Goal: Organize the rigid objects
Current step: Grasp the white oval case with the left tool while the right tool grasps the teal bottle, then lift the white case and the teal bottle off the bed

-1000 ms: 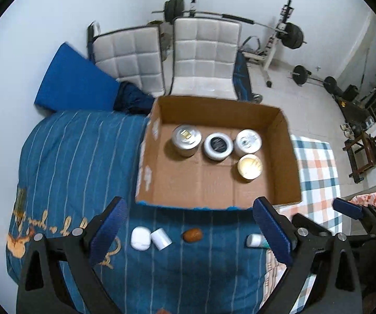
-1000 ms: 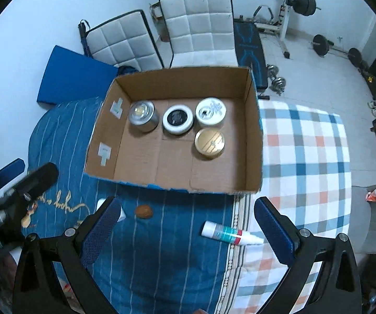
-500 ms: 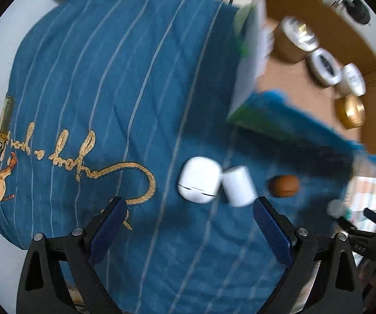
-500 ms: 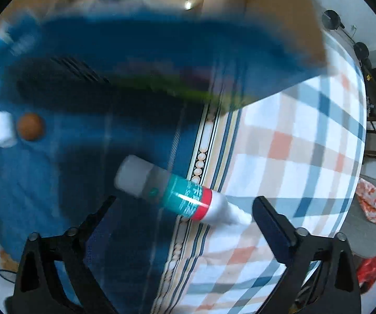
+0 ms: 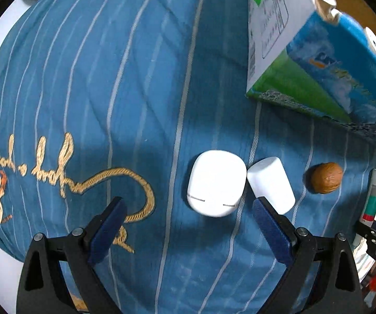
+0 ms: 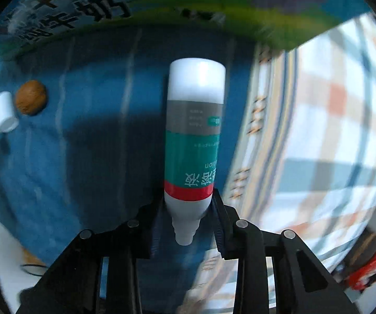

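My left gripper (image 5: 188,209) is open, low over the blue striped bedspread. A white rounded case (image 5: 215,182) lies between its fingers, just ahead of the tips. A white cylinder (image 5: 270,184) touches the case on the right, and a brown walnut (image 5: 324,178) lies further right. My right gripper (image 6: 188,212) is shut on the neck end of a white bottle with a teal, grey and red label (image 6: 193,141), which points away from the camera. The white cylinder (image 6: 3,115) and walnut (image 6: 31,100) also show at the left of the right wrist view.
The printed cardboard box (image 5: 305,60) stands just beyond the small objects, with tins inside at the top right. In the right wrist view its blue and green side (image 6: 161,7) is close above the bottle. A checked cloth (image 6: 331,130) covers the bed to the right.
Both grippers have dropped from above the box down to the bed. The left came close over the white case. The right turned in line with the bottle and shut on it.
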